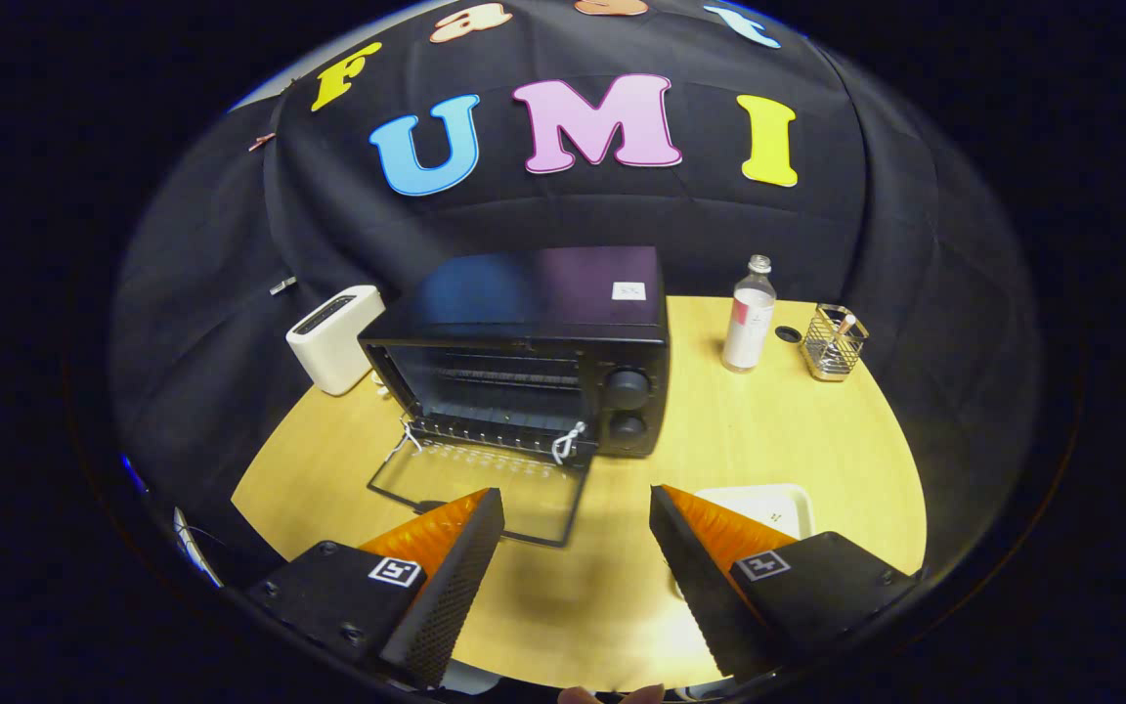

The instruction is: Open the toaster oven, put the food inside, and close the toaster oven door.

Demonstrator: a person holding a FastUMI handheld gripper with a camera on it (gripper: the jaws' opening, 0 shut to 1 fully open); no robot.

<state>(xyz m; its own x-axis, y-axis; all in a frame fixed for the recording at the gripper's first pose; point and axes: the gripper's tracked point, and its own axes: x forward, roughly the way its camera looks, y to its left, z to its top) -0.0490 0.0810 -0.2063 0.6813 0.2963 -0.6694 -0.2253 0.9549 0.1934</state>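
Black toaster oven (pixel 534 362) door (pixel 485 494) down flat, rack visible; gripper (pixel 578 518) fingers spread, empty.

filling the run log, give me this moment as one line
tongs: open, empty, above table | toaster oven: door down, open | tray: beside right finger | food: cannot tell

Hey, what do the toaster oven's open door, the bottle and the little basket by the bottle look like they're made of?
The toaster oven door looks like clear glass in a thin dark metal frame: the table shows through it. The bottle seems clear plastic, though possibly glass, with a pale label. The basket looks like shiny metal wire, with open gaps. The gripper hangs open above the table, its fingers holding nothing.
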